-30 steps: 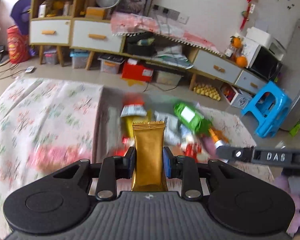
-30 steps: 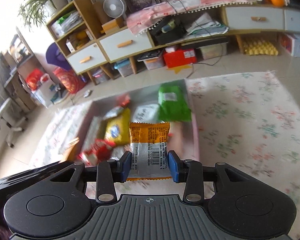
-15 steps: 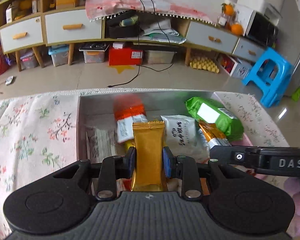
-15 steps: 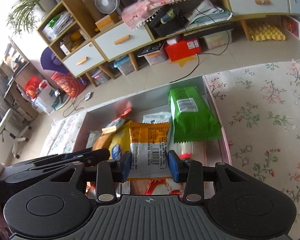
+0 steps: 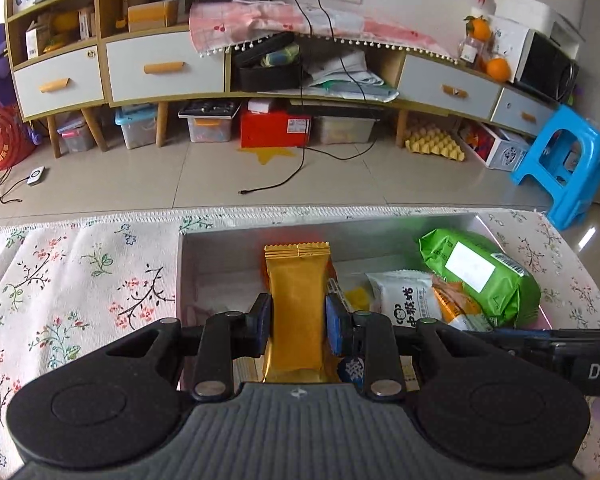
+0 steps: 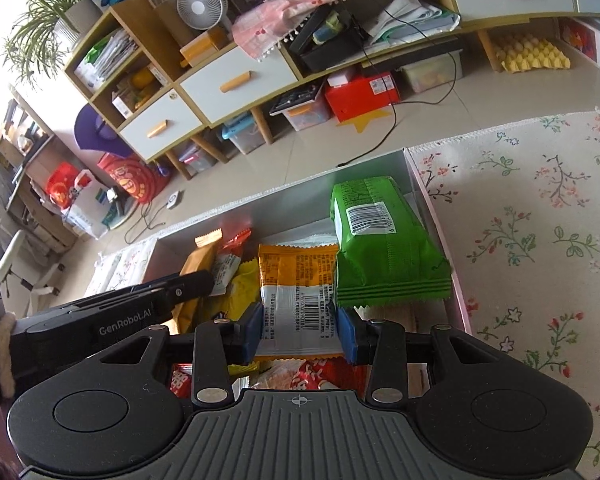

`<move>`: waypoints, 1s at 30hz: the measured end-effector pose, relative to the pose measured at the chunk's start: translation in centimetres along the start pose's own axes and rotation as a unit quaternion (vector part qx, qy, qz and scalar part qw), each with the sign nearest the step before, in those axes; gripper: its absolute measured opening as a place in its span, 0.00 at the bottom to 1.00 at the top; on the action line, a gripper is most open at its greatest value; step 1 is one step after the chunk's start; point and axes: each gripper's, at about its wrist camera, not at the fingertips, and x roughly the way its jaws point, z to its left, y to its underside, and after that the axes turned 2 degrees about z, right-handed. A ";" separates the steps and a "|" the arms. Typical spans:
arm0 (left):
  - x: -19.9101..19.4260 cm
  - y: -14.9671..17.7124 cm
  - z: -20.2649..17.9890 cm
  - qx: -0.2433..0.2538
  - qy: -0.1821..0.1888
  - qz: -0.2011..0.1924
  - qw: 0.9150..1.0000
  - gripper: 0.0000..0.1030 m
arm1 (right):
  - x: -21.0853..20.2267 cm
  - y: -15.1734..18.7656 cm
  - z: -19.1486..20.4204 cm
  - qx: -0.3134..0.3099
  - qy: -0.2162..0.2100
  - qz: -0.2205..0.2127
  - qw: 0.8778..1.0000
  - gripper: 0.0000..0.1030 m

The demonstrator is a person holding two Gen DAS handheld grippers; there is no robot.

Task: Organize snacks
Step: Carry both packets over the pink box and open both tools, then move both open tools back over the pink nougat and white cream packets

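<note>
Left wrist view: your left gripper point(image 5: 298, 316) is clenched on a gold packet point(image 5: 297, 304), held upright over the box point(image 5: 220, 236), probably for placing.

Right wrist view: your right gripper point(image 6: 300, 330) grasps an orange packet point(image 6: 298, 300) above the box, beside the green bag point(image 6: 384, 244).

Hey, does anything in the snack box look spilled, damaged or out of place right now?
Nothing spilled or torn. The packets lie jumbled in the shallow grey box, the big green packet slanting over others. Each claw holds one packet above it.
</note>
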 end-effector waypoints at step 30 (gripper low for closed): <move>-9.3 3.8 -1.9 0.017 -0.029 -0.046 0.998 0.90 | -8.4 2.0 4.5 -0.030 0.021 -0.023 0.999 0.75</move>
